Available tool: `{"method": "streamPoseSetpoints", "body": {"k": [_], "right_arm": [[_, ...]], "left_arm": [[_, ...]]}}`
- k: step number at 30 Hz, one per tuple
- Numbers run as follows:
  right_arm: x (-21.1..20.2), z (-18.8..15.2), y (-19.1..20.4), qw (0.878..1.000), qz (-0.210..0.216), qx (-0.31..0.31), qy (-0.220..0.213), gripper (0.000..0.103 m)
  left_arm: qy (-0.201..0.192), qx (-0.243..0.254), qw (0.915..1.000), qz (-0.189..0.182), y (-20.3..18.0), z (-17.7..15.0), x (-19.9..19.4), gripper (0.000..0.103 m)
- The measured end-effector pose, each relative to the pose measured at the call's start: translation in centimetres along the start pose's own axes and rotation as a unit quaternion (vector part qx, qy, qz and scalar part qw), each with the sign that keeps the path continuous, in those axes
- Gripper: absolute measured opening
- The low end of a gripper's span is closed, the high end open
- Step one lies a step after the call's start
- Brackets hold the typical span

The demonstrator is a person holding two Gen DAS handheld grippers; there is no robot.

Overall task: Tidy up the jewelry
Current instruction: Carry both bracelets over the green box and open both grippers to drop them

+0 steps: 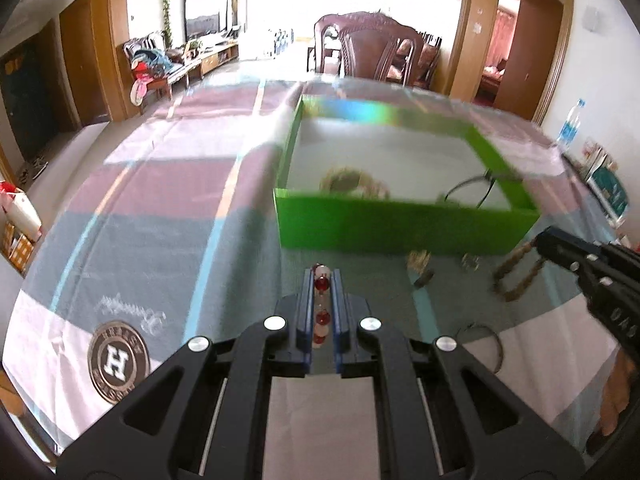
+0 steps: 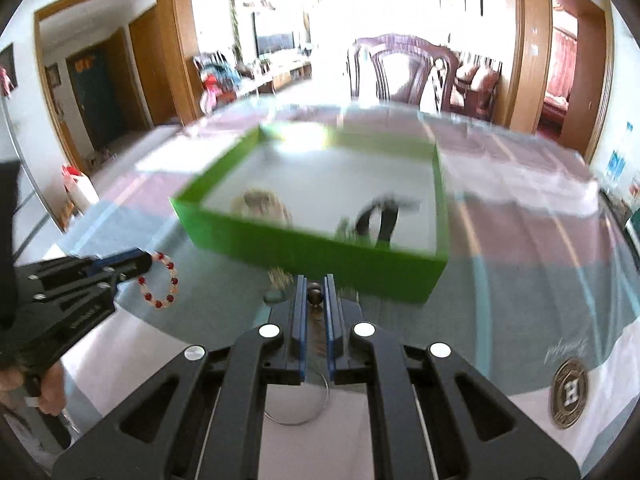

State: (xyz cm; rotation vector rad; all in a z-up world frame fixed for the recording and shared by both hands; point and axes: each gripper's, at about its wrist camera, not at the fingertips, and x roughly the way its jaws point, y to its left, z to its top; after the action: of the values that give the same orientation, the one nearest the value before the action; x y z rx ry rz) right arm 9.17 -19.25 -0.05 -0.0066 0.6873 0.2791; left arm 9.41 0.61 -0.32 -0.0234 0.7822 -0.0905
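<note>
My left gripper (image 1: 322, 274) is shut on a red and white bead bracelet (image 1: 321, 307), which hangs as a loop (image 2: 160, 280) from the left gripper (image 2: 146, 261) in the right wrist view. My right gripper (image 2: 315, 280) is shut on a brown bead bracelet (image 2: 316, 298); that brown bracelet (image 1: 516, 276) dangles from the right gripper (image 1: 538, 242) in the left wrist view. Both bracelets hang above the cloth, short of the green box (image 1: 400, 228). Inside the green box (image 2: 320, 254) lie a gold chain (image 2: 264, 204) and a black cord piece (image 2: 380, 216).
Small gold pieces (image 1: 420, 264) and a thin wire bangle (image 2: 298, 404) lie on the patterned tablecloth (image 1: 160, 240) before the box. A dark wooden chair (image 1: 372, 48) stands beyond the table. A water bottle (image 1: 570, 124) is at the far right edge.
</note>
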Motion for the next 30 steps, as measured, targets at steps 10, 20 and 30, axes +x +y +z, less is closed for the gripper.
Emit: {"method": "streamPoseSetpoints", "body": {"k": [10, 20, 30], "right_arm": [[-1.2, 4.9, -0.5, 0.999, -0.001, 0.008, -0.036, 0.008], [3.2, 7.4, -0.7, 0.999, -0.036, 0.020, -0.030, 0.008], [7.6, 6.6, -1.5, 0.998, -0.045, 0.039, 0.015, 0.008]], "left_arm": [[-0.035, 0.016, 0.9986, -0.036, 0.3, 5.6, -2.4, 0.008], [-0.005, 0.029, 0.9994, -0.018, -1.2, 10.7, 3.5, 0.008], [0.034, 0.022, 0.9988, -0.027, -1.0, 10.1, 8.2, 0.008]]}}
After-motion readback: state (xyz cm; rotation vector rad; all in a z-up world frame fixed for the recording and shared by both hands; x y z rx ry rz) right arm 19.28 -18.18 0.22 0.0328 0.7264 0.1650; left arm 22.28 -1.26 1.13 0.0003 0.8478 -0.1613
